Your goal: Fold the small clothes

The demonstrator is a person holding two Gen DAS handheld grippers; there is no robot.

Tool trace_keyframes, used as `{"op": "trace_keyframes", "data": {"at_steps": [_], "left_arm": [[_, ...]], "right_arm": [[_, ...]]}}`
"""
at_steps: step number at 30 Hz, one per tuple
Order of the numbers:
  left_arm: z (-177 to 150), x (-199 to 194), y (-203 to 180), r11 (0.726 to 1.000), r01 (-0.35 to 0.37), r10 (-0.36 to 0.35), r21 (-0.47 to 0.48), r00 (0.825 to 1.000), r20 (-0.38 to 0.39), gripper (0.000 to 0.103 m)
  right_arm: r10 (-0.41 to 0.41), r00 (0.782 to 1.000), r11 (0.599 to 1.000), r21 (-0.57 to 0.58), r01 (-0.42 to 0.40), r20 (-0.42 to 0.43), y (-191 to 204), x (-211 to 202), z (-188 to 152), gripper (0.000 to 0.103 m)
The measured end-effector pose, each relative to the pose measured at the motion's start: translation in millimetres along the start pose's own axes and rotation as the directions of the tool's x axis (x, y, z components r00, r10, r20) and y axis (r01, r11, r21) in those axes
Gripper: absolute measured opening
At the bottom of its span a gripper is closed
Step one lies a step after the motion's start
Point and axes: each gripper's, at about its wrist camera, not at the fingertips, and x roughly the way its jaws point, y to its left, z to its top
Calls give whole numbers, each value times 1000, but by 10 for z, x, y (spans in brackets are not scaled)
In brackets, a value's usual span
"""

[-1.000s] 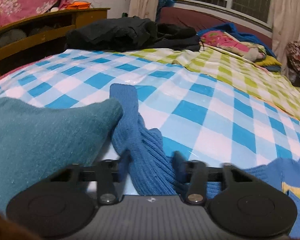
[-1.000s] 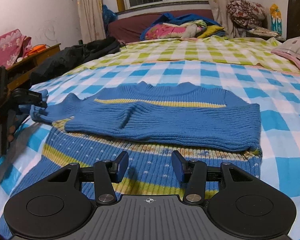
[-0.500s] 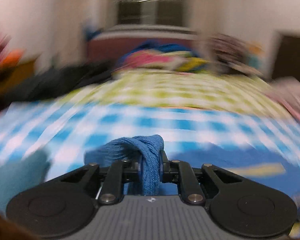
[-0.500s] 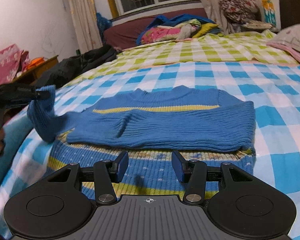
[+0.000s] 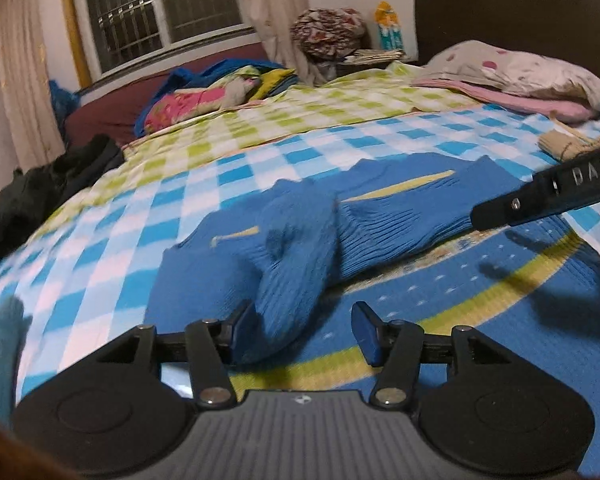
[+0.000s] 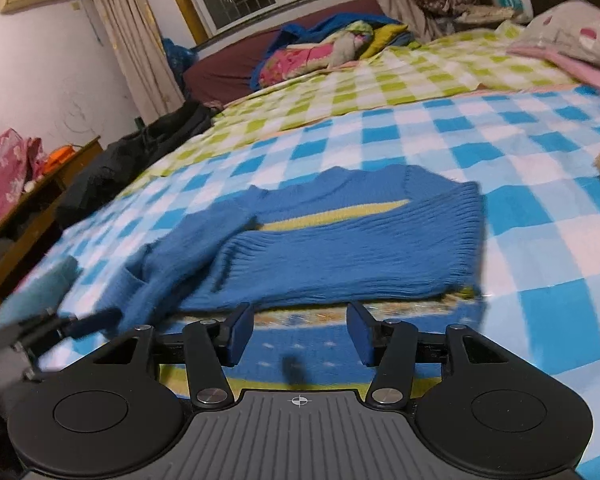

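Left tool (image 5: 304,330): jaws opening, blue sleeve (image 5: 292,272) lying loose between them against the left pad, not clamped. Right tool (image 6: 300,330): jaws apart and opening, nothing between them. Blue sweater (image 6: 340,248) with yellow stripe lies partly folded on the bed's blue-checked cover (image 6: 540,184), sleeve draped across its body.

Blue sweater (image 6: 340,256) beyond opening, empty right claw (image 6: 300,334)
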Motion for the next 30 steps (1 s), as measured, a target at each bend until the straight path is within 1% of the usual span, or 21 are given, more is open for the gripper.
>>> {"op": "trace_keyframes", "data": {"at_steps": [3,6,9,12,14,17,20,25,27,30], "left_arm": [[-99,17,127,999,-15,15,-43,1000,2,59],[-163,18,262,995,-25,26,-101,1000,12,59],[-220,-6,351,990,-19,24,-139,999,34,59],[-291,-7,413,987,-7,13,-163,999,34,60],[-335,21,474,983,-14,18,-183,1000,21,60],[-397,65,644,967,-29,32,-253,999,8,60],[-418,35,782,956,-33,39,-292,999,15,60],[-469,21,875,951,-14,24,-310,999,28,60],[-466,21,865,954,-12,22,-301,999,31,60],[-474,-1,854,956,-7,18,-292,999,33,60]], "right_arm": [[24,1000,1000,19,-24,-12,118,127,112,52],[20,1000,999,25,-19,-22,246,333,257,52],[45,998,997,70,-42,-41,322,564,406,52],[81,995,991,115,-73,-66,400,786,510,51],[71,994,988,141,-59,-83,427,923,543,51],[76,990,983,176,-55,-117,452,1067,532,53],[86,989,980,187,-63,-117,506,1050,515,53],[86,995,976,203,-74,-55,559,826,501,53],[110,992,970,224,-92,-69,575,832,504,53],[152,982,957,264,-118,-112,582,925,466,53]]}}
